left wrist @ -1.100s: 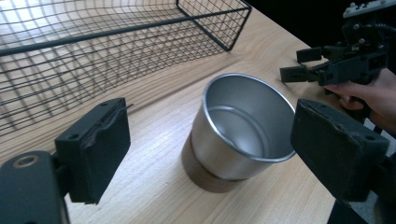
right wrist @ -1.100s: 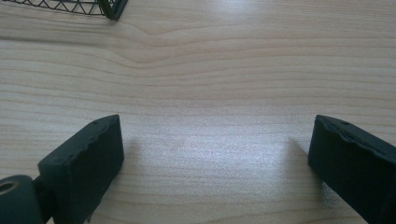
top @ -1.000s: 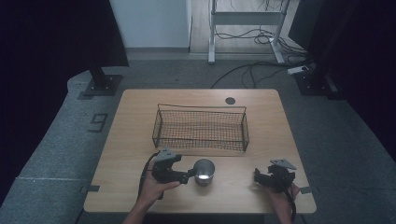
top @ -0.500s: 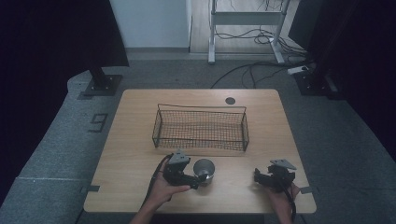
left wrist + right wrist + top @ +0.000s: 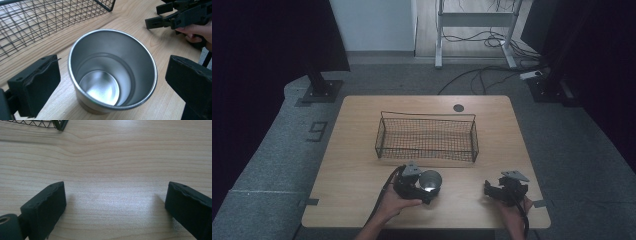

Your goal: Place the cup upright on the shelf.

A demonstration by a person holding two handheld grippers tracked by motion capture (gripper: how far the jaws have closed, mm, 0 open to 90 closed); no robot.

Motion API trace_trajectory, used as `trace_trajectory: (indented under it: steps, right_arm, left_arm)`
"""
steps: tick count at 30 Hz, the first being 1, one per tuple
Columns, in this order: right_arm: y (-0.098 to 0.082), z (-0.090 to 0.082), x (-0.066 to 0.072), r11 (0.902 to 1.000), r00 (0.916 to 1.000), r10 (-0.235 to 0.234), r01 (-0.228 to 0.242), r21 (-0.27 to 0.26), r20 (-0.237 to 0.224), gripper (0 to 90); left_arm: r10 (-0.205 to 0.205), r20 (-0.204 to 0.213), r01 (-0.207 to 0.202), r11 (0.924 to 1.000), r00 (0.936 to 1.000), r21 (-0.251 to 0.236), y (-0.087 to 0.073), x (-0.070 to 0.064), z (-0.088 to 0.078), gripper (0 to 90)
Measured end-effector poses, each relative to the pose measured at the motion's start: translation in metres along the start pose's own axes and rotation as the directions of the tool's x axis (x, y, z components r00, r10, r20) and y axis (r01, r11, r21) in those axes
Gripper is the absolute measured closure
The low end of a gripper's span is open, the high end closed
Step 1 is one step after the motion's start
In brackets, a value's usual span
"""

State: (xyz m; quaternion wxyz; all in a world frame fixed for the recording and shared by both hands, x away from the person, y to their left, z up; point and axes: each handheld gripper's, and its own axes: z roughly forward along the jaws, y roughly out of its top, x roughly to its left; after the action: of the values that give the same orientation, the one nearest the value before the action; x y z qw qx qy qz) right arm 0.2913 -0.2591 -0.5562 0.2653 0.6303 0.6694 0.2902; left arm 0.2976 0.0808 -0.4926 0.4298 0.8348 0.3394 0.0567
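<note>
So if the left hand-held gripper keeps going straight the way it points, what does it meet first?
The steel cup: it stands upright between the left hand-held gripper's open jaws, which have just been opening. Pads look clear of it. Depth is uncertain.

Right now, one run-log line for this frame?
left gripper: jaws just opened, astride metal cup, not gripping | right gripper: open, nothing between | wire basket: empty

left tool (image 5: 110,82) nearer cup (image 5: 112,72), jaws opened

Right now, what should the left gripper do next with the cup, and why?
Probably close on the cup. The left gripper has just opened its jaws wide; they stand either side of the upright cup without touching it, so a gentle squeeze should grip it.
</note>
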Motion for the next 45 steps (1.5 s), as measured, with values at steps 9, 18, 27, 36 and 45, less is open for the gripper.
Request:
trace_trajectory:
  steps: [9,18,27,36,45]
  right_arm:
    - [0.0,0.0,0.0,1.0,1.0,0.0,0.0,0.0,0.0,3.4]
    - [0.0,0.0,0.0,1.0,1.0,0.0,0.0,0.0,0.0,3.4]
    - [0.0,0.0,0.0,1.0,1.0,0.001,-0.001,-0.001,0.0,3.4]
    - [0.0,0.0,0.0,1.0,1.0,0.0,0.0,0.0,0.0,3.4]
    - [0.0,0.0,0.0,1.0,1.0,0.0,0.0,0.0,0.0,3.4]
  left_arm:
    - [0.027,-0.038,-0.026,0.9991,0.9989,0.032,0.0,-0.004,0.018,0.1]
    - [0.034,-0.066,-0.034,0.9994,0.9972,0.004,-0.004,-0.006,0.021,12.7]
    - [0.056,-0.062,-0.056,0.9984,0.9965,0.004,-0.005,-0.007,0.019,14.2]
    - [0.043,-0.059,-0.045,0.9982,0.9974,-0.039,0.0,-0.001,0.003,14.3]
    - [0.008,-0.072,-0.014,0.997,0.9974,-0.076,0.007,0.009,-0.016,14.3]
